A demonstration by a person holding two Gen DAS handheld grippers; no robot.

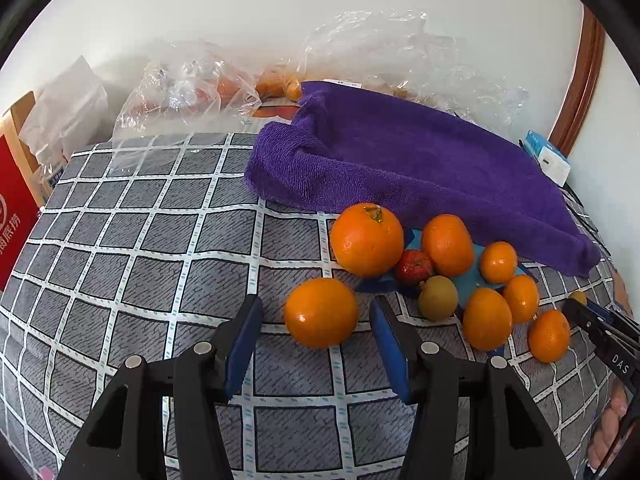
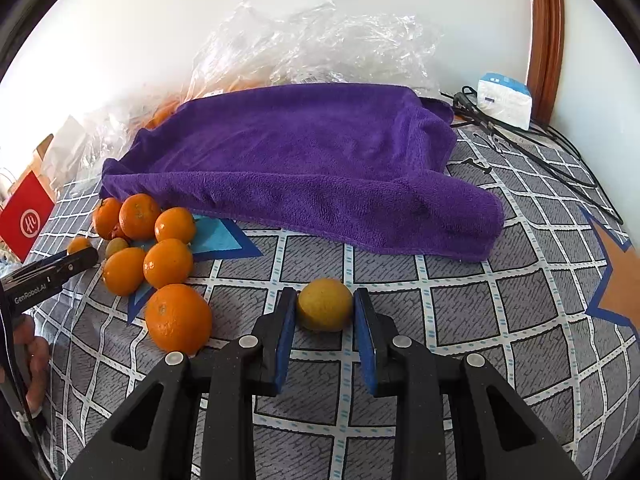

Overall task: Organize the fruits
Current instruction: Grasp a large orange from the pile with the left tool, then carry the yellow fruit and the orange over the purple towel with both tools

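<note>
Oranges (image 1: 446, 244) lay clustered beside the purple towel (image 1: 420, 168) on the checked cloth (image 1: 160, 240). Our left gripper (image 1: 316, 320) stood open around one orange (image 1: 321, 312), pads apart from it. Our right gripper (image 2: 325, 308) clamped a yellowish fruit (image 2: 325, 305).

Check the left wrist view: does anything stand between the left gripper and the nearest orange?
Nothing visible does. The orange sits on the checked cloth just ahead of the left gripper, in line with its open gap.

A cluster of oranges (image 1: 448, 245), one small red fruit (image 1: 414, 267) and a greenish-brown fruit (image 1: 438, 297) is shown beside the purple towel; one yellowish fruit (image 2: 325, 304) lies apart.
</note>
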